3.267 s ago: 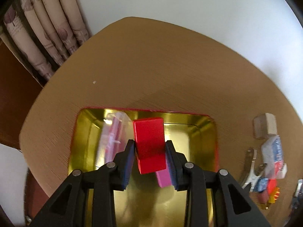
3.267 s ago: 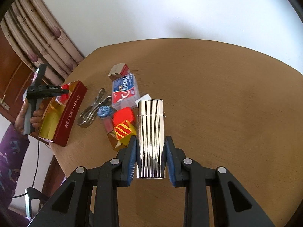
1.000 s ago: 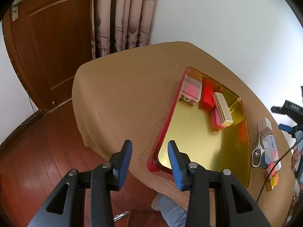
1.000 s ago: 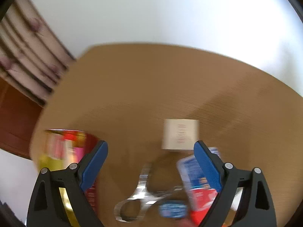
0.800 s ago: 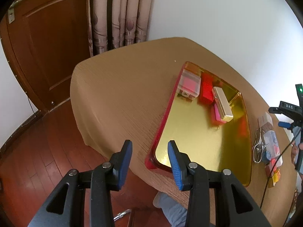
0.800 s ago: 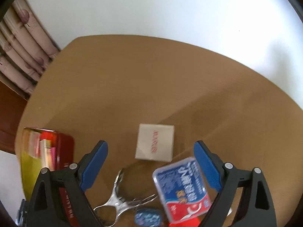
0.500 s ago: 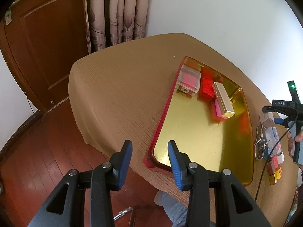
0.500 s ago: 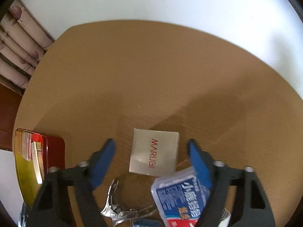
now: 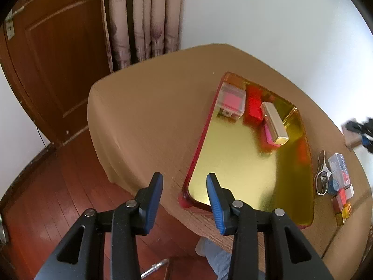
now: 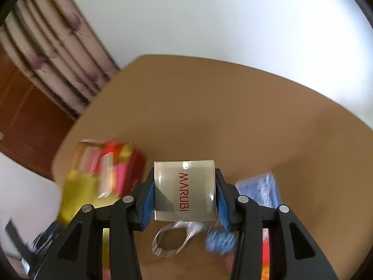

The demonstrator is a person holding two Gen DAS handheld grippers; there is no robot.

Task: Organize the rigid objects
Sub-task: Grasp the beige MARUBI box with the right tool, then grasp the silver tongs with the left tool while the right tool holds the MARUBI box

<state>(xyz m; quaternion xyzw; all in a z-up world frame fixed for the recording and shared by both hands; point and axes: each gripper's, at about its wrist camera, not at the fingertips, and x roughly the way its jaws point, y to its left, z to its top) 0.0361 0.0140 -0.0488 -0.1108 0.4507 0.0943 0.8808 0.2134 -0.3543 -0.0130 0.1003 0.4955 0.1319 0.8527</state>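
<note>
Biggest thing in play: the round table (image 9: 144,116) under its tan cloth, filling the middle of both views, with the wooden door (image 9: 53,53) and patterned curtain (image 9: 142,18) behind it at about eleven and twelve o'clock in the left wrist view.

On the table, the gold tray (image 9: 244,163) with its red rim sits right of centre in the left wrist view. Packed into its far end, around one o'clock: a clear case with pink inside (image 9: 231,101), a red block (image 9: 253,107) just beside it, then a ribbed silver box (image 9: 275,122) lying partly over a pink piece (image 9: 268,136).

The left gripper (image 9: 184,193) hangs off the tray's near corner at six o'clock, jaws spread, nothing between them.

Over to three o'clock, past the tray's right rim, the loose pile: metal scissors (image 9: 322,172), a blue-labelled clear case (image 9: 339,166), small red and yellow pieces (image 9: 342,204) nearest the edge.

Now the right gripper (image 10: 185,193) — jaws closing, and the silver MARUBI box (image 10: 184,190) is right there between the blue pads, both pads against its sides, box clear of the cloth at six o'clock. Below it, blurred, the scissor loop (image 10: 171,239) and a small blue object (image 10: 220,241); the tray (image 10: 77,193) smears at nine o'clock.
</note>
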